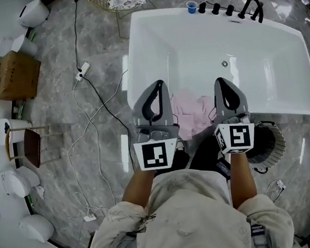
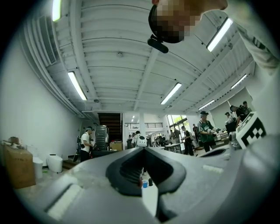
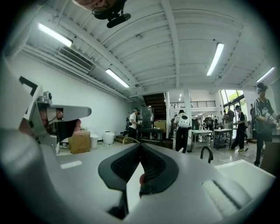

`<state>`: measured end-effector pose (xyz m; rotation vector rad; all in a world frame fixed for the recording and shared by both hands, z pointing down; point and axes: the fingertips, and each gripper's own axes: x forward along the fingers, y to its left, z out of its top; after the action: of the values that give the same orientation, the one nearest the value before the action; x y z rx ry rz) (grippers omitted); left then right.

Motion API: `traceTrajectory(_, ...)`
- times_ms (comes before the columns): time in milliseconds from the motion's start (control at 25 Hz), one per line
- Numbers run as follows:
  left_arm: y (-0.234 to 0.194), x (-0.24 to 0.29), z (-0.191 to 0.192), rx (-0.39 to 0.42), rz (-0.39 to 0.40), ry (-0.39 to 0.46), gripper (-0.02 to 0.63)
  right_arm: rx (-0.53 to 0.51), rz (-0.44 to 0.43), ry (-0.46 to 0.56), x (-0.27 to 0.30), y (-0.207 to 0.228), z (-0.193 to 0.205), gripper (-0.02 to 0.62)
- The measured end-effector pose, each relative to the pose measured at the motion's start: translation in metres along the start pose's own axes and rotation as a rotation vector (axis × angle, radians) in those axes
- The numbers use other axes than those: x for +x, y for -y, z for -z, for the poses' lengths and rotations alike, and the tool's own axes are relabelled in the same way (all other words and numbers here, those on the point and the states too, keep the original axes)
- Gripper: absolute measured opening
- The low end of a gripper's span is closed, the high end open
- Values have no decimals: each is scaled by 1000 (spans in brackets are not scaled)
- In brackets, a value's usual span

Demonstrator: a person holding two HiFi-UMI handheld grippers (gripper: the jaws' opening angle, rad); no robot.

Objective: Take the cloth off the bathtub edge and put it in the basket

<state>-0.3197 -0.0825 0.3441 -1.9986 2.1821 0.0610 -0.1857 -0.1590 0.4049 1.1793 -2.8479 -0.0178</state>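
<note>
My left gripper [image 1: 159, 84] is clenched. In the left gripper view its jaw tips [image 2: 142, 149] meet with nothing between them. My right gripper [image 1: 220, 80] is also clenched and empty, and its tips meet the same way in the right gripper view [image 3: 140, 145]. Both grippers sit side by side and point forward across the white bathtub [image 1: 282, 65].

The pink cloth [image 1: 190, 110] lies crumpled on the near edge of the bathtub. It sits in the gap between my two grippers and below them, to the right of the left one and to the left of the right one. Neither gripper holds it.

The dark basket [image 1: 270, 141] stands on the floor outside the tub, just right of my right gripper's marker cube [image 1: 235, 137], which covers part of it.

Ahead of both grippers, on the far rim of the tub, stand a blue cup [image 1: 191, 6] and a black faucet [image 1: 251, 7]. The cup also shows through the opening below the left jaw tips [image 2: 145, 183].
</note>
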Motion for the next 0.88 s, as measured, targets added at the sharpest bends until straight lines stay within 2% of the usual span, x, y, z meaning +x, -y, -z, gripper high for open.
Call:
traceTrajectory(120,-5,0,20,3,-16,-24,0,51,-56,-60,11,-12,34,3)
traceTrajectory(280,-11,-4,41,-6,-45,-62,1,46,-135,-165,23,-33,81,7)
traceTrajectory(480,-13,-14,81,-17,-65,-120,1,49,-231,-348,31,-51,169,105)
traceTrajectory(600,-18,-20,98,-35,-84,-157,2,33,-300,-465,33,-64,215,195)
traceTrajectory(760,-18,-27,127,-51,-98,-208,0,-10,-399,-615,34,-81,280,350)
traceTrajectory(880,-19,-26,143,-58,-101,-217,0,-46,-453,-719,37,-87,324,442)
